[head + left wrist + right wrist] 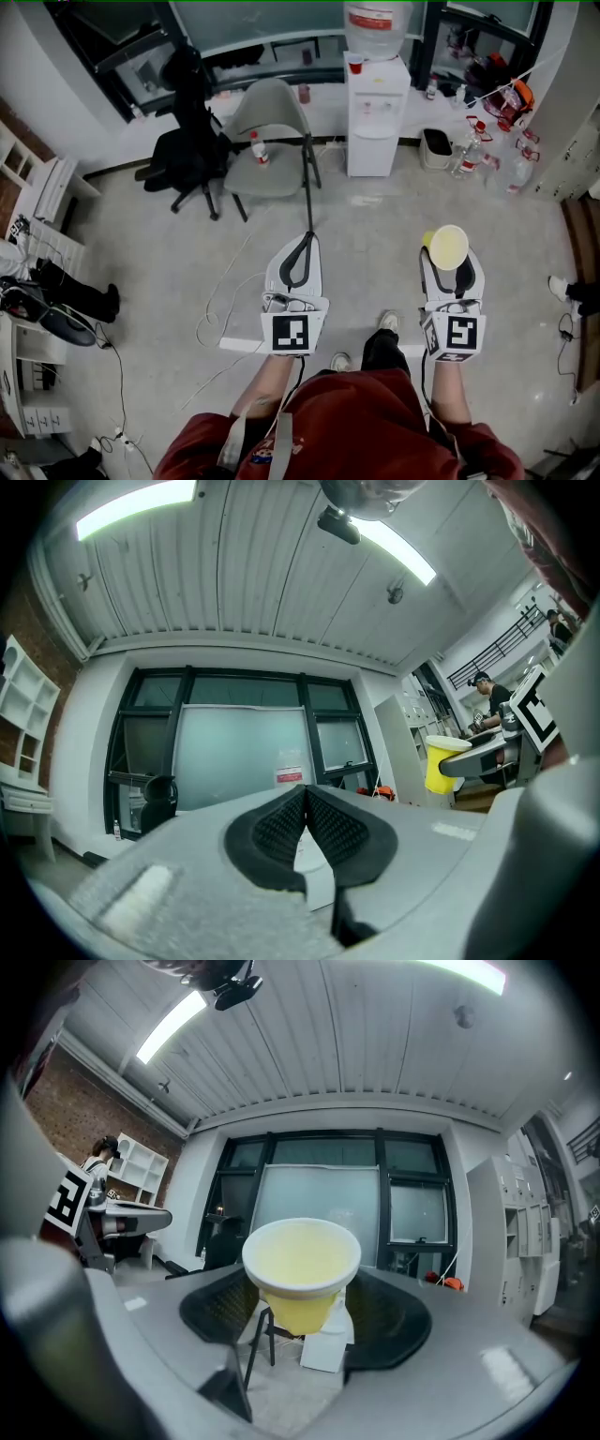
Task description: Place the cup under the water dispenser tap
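Note:
A yellow paper cup (448, 246) sits upright between the pads of my right gripper (450, 262), which is shut on its lower wall. The right gripper view looks into the empty cup (301, 1274), and part of the white water dispenser (328, 1346) shows behind it. The dispenser (377, 117) stands against the far wall with a large bottle (377, 26) on top, well ahead of both grippers. My left gripper (298, 264) is held level beside the right one, its black pads (281, 829) pressed together on nothing. In the left gripper view the cup (439, 763) shows at the right.
A grey folding chair (270, 141) with a bottle (259, 150) on its seat stands left of the dispenser, and a black office chair (186, 141) beyond it. Bottles (469, 157) and a bin (436, 148) sit right of the dispenser. Cables (220, 309) trail over the floor.

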`<action>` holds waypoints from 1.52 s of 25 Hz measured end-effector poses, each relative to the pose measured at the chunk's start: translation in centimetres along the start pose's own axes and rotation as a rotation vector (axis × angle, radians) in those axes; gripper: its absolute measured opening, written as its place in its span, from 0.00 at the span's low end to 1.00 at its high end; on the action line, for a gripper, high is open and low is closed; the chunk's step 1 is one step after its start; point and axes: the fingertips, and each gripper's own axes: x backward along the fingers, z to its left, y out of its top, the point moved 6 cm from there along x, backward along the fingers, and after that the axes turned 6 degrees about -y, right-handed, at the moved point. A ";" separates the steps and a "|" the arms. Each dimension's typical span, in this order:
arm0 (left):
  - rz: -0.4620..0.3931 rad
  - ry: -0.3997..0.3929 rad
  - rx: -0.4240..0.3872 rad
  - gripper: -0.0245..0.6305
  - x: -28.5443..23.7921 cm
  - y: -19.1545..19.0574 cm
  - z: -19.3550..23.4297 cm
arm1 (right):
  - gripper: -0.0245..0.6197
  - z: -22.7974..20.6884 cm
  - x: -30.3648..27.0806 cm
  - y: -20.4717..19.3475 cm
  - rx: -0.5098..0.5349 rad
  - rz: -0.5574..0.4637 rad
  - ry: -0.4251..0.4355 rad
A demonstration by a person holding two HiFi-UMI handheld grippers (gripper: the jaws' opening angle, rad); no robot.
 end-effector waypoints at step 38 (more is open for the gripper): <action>0.124 -0.017 0.004 0.05 -35.8 -9.3 0.4 | 0.48 -17.3 -31.8 -8.6 -0.098 0.102 0.022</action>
